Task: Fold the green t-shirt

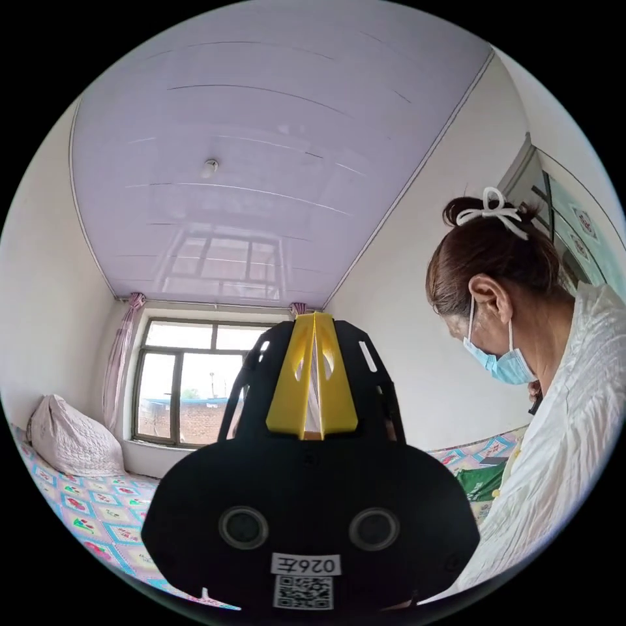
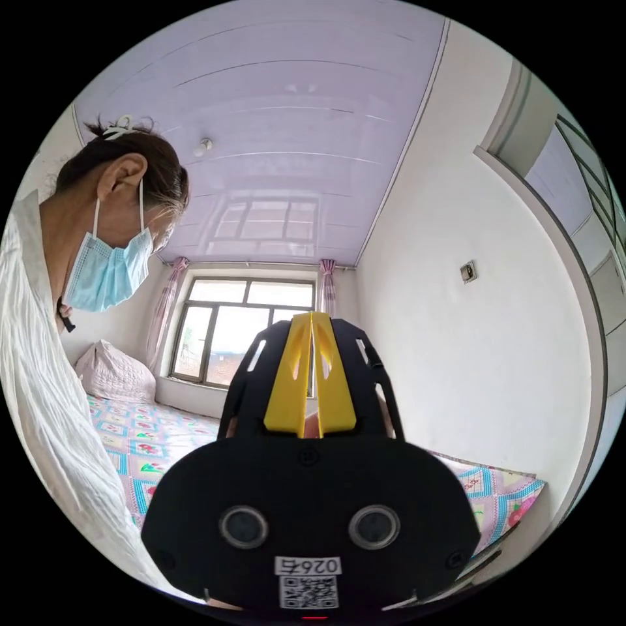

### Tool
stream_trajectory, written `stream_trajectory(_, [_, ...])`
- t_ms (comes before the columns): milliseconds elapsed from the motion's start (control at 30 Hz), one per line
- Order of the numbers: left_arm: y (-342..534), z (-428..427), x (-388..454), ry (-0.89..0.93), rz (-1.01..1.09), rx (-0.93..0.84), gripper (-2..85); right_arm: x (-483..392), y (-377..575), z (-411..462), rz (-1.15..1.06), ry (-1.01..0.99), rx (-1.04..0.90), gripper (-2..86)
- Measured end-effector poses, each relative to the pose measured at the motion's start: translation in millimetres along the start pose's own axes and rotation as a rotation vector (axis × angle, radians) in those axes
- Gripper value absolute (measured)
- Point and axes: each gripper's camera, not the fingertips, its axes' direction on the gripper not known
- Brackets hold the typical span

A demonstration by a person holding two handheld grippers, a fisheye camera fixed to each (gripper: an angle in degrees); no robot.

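Green t-shirt (image 1: pixel 481 481): a small patch of green cloth showing in the left gripper view, lying on the patterned bedspread (image 1: pixel 98 512) just beyond the person's white sleeve (image 1: pixel 554 456); most of the garment is hidden behind the sleeve and the gripper body, so its fold state cannot be read. Left gripper (image 1: pixel 314 319): raised and pointing toward the window (image 1: pixel 189 385) and ceiling, its yellow jaws brought together at the tips with nothing between them. Right gripper (image 2: pixel 312 318): likewise tilted upward, yellow jaws meeting at the tips, holding nothing. Neither tool touches the shirt, and both are held well apart from it. Progress, as a judgement: no folding is under way at this instant; either the work has not begun or a fold has been released, and the pictures cannot settle which. What remains would call for lowering both grippers to the cloth. Surroundings: a pillow (image 1: pixel 72 437) at the far end of the bed beneath the window, pink curtains (image 2: pixel 163 313), a ceiling lamp (image 1: pixel 208 167), and a wall switch (image 2: pixel 467 271)
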Motion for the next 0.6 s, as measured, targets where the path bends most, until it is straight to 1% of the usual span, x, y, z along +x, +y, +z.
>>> stream_trajectory(133, [7.3, 2.4, -13.4, -0.029, -0.079, 0.005, -1.0, 13.4, 8.9, -4.1, 0.079, -0.047, 0.088, -1.0])
stream_trajectory(233, [12.1, 9.6, -23.3, -0.018, -0.111, -0.030, -1.0, 24.5, 9.3, 5.7, 0.131, -0.062, 0.018, -0.9])
stream_trajectory(300, [17.6, 15.0, -32.8, -0.004, -0.152, -0.047, -1.0, 25.7, 11.3, 16.2, 0.134, -0.039, -0.039, -1.0])
stream_trajectory(467, [32.4, 22.0, -53.7, 0.040, -0.249, -0.045, -1.0, 24.5, 19.9, 25.9, 0.147, 0.025, -0.040, -1.0])
stream_trajectory(600, [43.2, 29.9, -68.4, 0.062, -0.302, -0.065, -1.0, 28.7, 24.9, 37.3, 0.171, 0.050, -0.087, -1.0])
